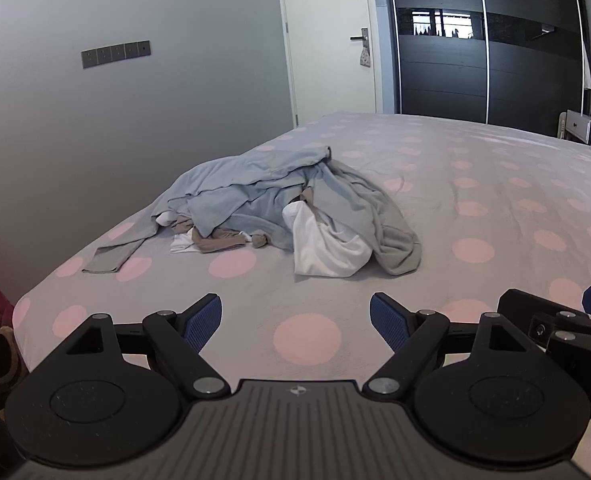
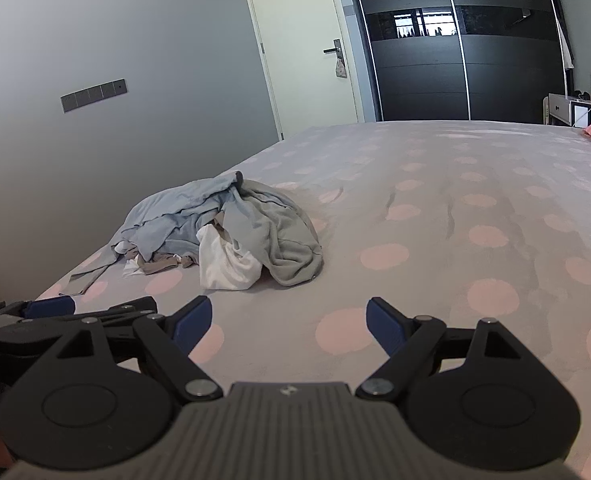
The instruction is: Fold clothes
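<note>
On the near left part of the bed (image 1: pixel 475 184), a heap of clothes (image 1: pixel 279 208) lies tangled: blue and grey garments over a white piece (image 1: pixel 323 252) and tan stockings (image 1: pixel 219 240). Both the left claw (image 1: pixel 295 320) and the right claw (image 2: pixel 289 320) hover short of it, spread wide and empty. A grab into the heap would likely lift several garments together, since layers overlap; the thin stockings could snag.

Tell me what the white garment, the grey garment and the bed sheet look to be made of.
White garment: smooth, slightly glossy fabric, perhaps satin or polyester; it catches light along its folds.
Grey garment: matte, soft knit, likely cotton jersey; it slumps in thick, dull folds.
Bed sheet: matte woven cloth, probably cotton; a flat dotted print with fine creases.
</note>
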### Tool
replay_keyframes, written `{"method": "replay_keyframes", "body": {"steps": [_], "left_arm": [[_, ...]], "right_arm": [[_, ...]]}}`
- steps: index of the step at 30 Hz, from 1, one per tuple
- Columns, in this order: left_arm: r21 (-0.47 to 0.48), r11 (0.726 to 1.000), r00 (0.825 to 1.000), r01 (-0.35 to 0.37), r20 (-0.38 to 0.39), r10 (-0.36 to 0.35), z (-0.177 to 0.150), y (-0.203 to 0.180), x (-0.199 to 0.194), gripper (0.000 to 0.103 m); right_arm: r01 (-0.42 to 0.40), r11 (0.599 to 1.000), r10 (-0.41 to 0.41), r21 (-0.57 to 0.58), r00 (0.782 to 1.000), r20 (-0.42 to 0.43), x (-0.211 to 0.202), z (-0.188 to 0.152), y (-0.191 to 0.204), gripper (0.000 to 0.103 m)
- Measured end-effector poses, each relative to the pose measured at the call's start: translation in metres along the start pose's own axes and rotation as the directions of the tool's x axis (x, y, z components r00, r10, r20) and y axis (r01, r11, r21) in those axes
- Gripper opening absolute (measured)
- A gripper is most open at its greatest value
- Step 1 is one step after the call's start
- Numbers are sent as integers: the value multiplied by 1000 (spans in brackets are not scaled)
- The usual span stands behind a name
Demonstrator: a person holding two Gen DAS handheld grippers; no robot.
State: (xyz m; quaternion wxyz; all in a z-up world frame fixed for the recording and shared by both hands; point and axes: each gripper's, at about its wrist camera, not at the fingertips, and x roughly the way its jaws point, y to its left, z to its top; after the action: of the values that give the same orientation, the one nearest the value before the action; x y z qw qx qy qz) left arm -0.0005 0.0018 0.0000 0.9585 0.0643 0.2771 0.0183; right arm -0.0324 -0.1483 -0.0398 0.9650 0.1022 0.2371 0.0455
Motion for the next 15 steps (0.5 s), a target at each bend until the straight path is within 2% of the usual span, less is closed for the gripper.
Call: {"method": "replay_keyframes", "body": {"steps": [8, 15], "left_arm": [[-63, 998, 1000, 18, 7, -18, -5, 20, -3, 82], [-50, 999, 1000, 10, -26, -11, 0, 12, 7, 82]], "right_arm": [[24, 1000, -24, 19, 1000, 5, 0, -5, 9, 86], [45, 998, -45, 36, 999, 9, 0, -9, 17, 86]]}}
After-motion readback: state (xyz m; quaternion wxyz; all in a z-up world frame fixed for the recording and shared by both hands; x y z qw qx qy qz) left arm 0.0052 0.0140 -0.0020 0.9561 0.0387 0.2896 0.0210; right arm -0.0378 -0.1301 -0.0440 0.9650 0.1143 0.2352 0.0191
